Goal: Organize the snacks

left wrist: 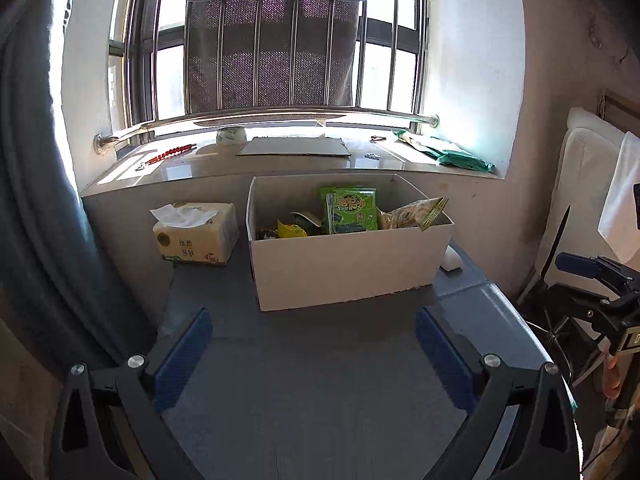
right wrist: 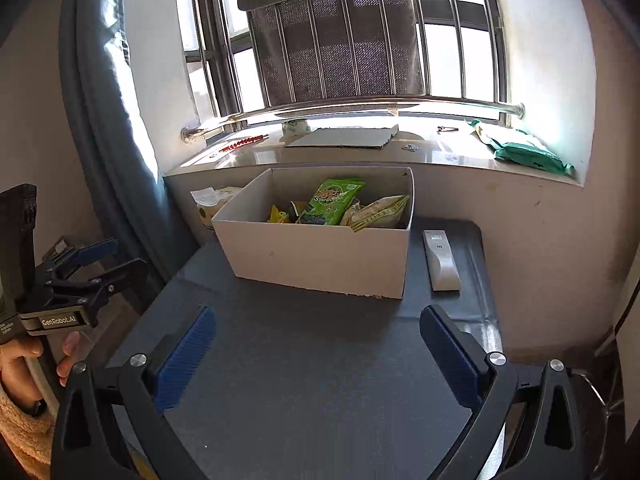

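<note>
Several packets: stood or lay inside the cardboard box [left wrist: 348,268], ahead of both sets of fingers; none was seen loose on the grey table [left wrist: 320,380].
Green snack bag [left wrist: 352,210]: upright in the box, leaning near its middle; from the right wrist view it sat tilted against the other packs.
Pale crinkled bag [right wrist: 380,212]: at the box's right end, one corner poking over the rim.
Yellow packet [left wrist: 292,230]: low in the box, left of the green bag, partly hidden.
Left gripper [left wrist: 314,356]: fingers spread wide, nothing between the blue pads, short of the box.
Right gripper [right wrist: 318,356]: fingers likewise wide apart and empty, box straight ahead beyond the tips.
Tissue pack [left wrist: 196,234]: beyond the left finger, just beside the box's left wall; not a snack.
White remote [right wrist: 440,260]: beyond the right finger, near the box's right wall.
Green wrapper on the sill [right wrist: 528,152]: well behind the box; contents could not be told.
Progress, judged: gathering looked essentially done, with every visible snack boxed. Left, at most: tidying the packs upright, or checking that sill item.
</note>
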The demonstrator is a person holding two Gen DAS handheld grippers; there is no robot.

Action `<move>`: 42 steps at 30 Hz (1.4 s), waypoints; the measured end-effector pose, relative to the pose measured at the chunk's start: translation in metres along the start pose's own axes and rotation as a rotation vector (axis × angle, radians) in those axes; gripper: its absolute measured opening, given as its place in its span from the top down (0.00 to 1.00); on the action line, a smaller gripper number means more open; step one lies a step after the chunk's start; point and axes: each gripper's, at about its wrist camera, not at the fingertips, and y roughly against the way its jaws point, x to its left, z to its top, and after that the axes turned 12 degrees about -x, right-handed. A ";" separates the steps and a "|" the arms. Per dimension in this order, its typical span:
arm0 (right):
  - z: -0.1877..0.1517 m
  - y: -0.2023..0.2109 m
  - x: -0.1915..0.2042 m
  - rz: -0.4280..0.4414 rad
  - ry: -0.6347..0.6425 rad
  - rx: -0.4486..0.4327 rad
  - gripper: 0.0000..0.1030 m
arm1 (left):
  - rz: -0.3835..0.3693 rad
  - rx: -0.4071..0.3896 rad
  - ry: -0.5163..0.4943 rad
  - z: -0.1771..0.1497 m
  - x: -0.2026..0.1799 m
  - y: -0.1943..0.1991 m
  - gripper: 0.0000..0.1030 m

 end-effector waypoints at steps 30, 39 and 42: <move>-0.009 0.062 0.023 -0.003 -0.011 -0.057 0.00 | 0.041 -0.016 0.006 -0.020 -0.004 0.067 0.00; -0.018 0.057 0.020 -0.016 -0.029 -0.035 0.00 | 0.034 -0.010 0.010 -0.022 -0.010 0.069 0.00; -0.022 0.055 0.019 -0.013 -0.032 -0.023 0.00 | 0.038 -0.003 0.009 -0.023 -0.011 0.067 0.00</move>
